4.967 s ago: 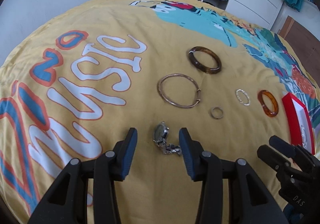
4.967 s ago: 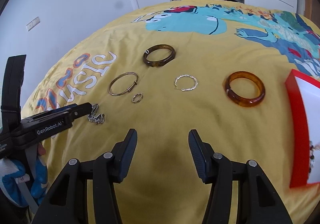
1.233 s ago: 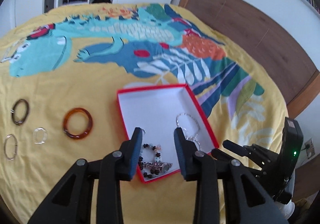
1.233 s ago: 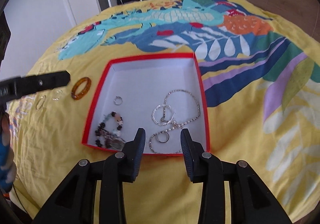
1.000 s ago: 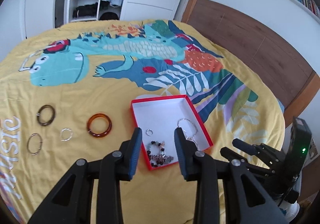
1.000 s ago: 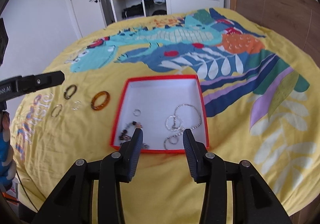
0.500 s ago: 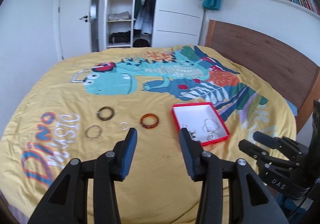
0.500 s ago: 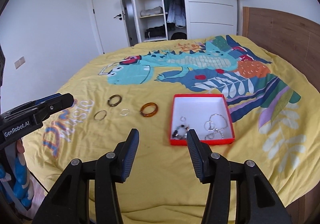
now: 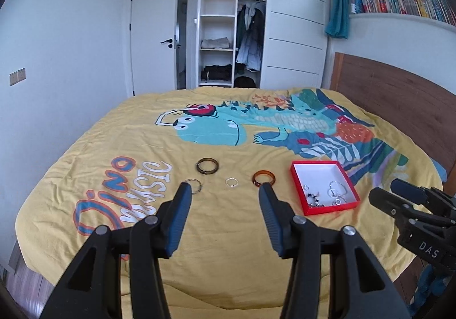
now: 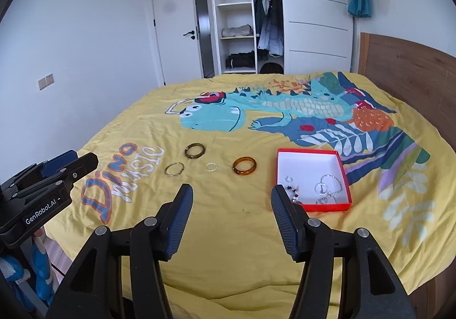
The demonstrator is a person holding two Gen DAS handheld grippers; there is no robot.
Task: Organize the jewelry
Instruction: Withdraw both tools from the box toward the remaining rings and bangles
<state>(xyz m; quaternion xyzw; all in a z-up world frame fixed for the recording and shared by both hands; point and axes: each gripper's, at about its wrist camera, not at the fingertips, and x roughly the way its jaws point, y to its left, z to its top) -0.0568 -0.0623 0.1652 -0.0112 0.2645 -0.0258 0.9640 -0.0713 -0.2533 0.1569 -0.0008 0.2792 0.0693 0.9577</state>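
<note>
Both pairs of fingers stood empty and were spreading wider: the left gripper [image 9: 222,202] and the right gripper [image 10: 230,202] had pulled up and back from the red box [image 9: 296,176], where a second earlier they hung close over its contents. A drop-off looked finished, with chains and beads lying inside the box. Left of the box, apart from one another on the yellow dinosaur bedspread [image 9: 228,230], waited the amber bangle [image 9: 264,177], small silver ring [image 9: 231,182], thin metal hoop [image 9: 196,186] and dark bangle [image 9: 207,165]. Beyond the box were an open wardrobe [image 9: 233,34], a white door [image 9: 155,42] and a wooden headboard [image 9: 399,91].
</note>
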